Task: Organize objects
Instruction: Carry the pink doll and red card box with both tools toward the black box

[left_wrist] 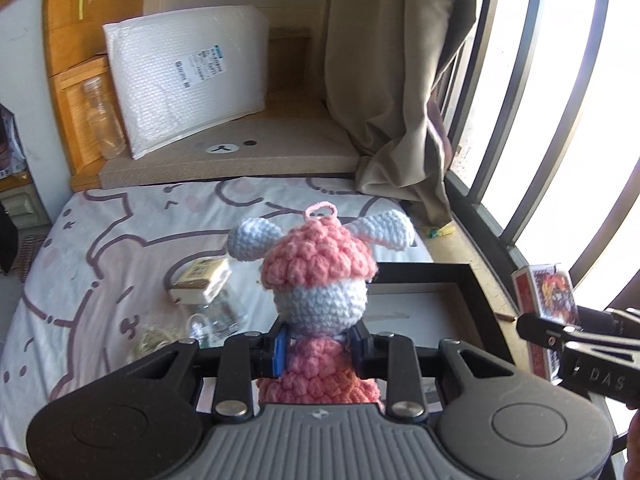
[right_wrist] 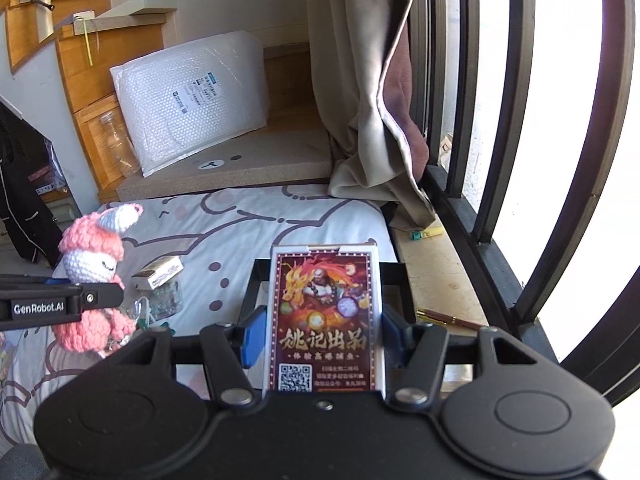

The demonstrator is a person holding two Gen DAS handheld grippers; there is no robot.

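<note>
the left gripper (left_wrist: 320, 346) has its jaws clamped on a crocheted doll (left_wrist: 316, 280) of pink and white yarn, holding it at the neck so that the head stands upright above the jaws. the right gripper (right_wrist: 320, 340) has its jaws clamped on the two long sides of a card box (right_wrist: 325, 320) with a red picture and a qr code on its face. both things are held in the air above a bed (left_wrist: 100, 240) with a white cartoon sheet. under them lies a black frame (left_wrist: 472, 292), at the bed's edge beside the window sill. on the sheet to the left of the frame lie a small beige box (left_wrist: 202, 278) and a clear plastic bag (left_wrist: 216, 320). a pen (right_wrist: 452, 319) rests on the sill, near the frame. at the head of the bed a white bubble mailer (left_wrist: 188, 80) leans on a wooden cabinet (left_wrist: 72, 40).
</note>
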